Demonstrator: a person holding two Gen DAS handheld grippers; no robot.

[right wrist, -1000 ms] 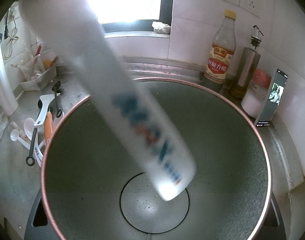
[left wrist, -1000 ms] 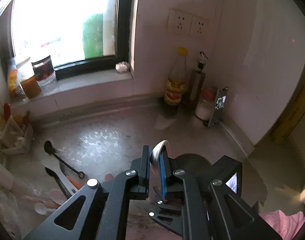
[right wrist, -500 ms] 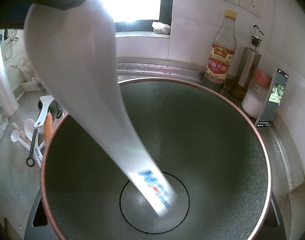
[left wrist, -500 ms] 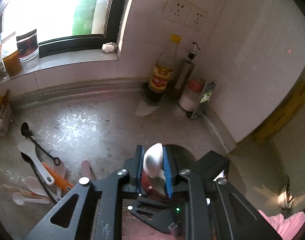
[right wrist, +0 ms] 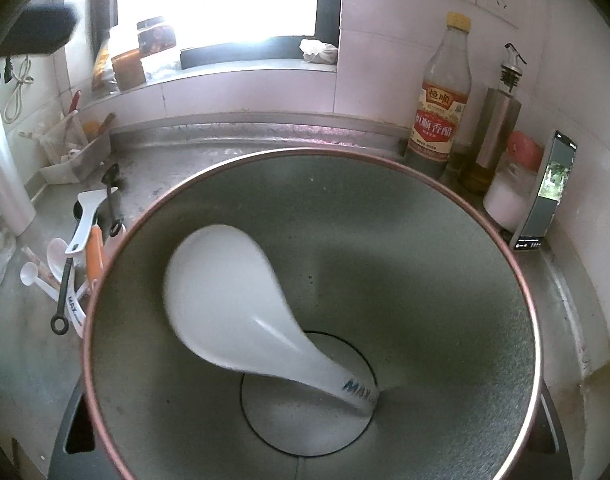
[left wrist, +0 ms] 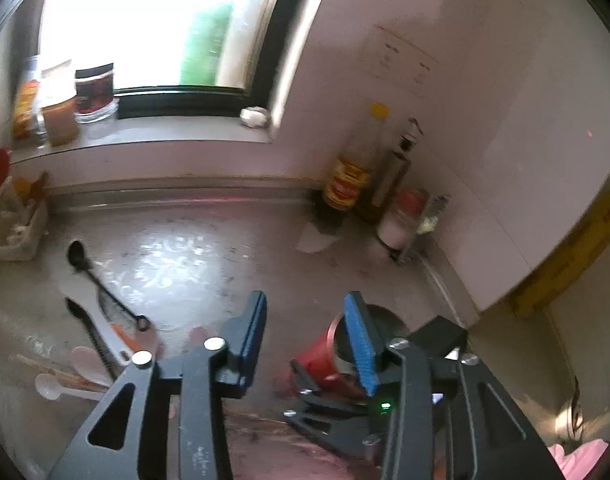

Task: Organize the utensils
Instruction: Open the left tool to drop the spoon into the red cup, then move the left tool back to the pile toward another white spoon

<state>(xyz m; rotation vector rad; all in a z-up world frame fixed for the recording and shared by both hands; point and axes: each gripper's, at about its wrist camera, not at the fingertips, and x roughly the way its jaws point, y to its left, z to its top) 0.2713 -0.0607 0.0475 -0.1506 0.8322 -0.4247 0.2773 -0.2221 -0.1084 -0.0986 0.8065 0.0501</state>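
— So, what lies left of the tongs?
— A plastic tray (right wrist: 75, 164) of oddments, then measuring spoons (right wrist: 81, 236) loose on the steel counter (right wrist: 21, 332).
— And the left gripper (left wrist: 305, 304)?
— Its jaws have just been opening and stand apart, nothing between them.
— The right gripper (right wrist: 313, 432)?
— Clamped on a red-rimmed metal cup (right wrist: 385, 162); a white rice paddle (right wrist: 225, 292) leans inside, handle down.
— Further right?
— A vinegar bottle (right wrist: 441, 112), an oil dispenser (right wrist: 497, 120) and a phone (right wrist: 549, 188) stand against the tiled wall, with the windowsill (right wrist: 233, 80) behind.
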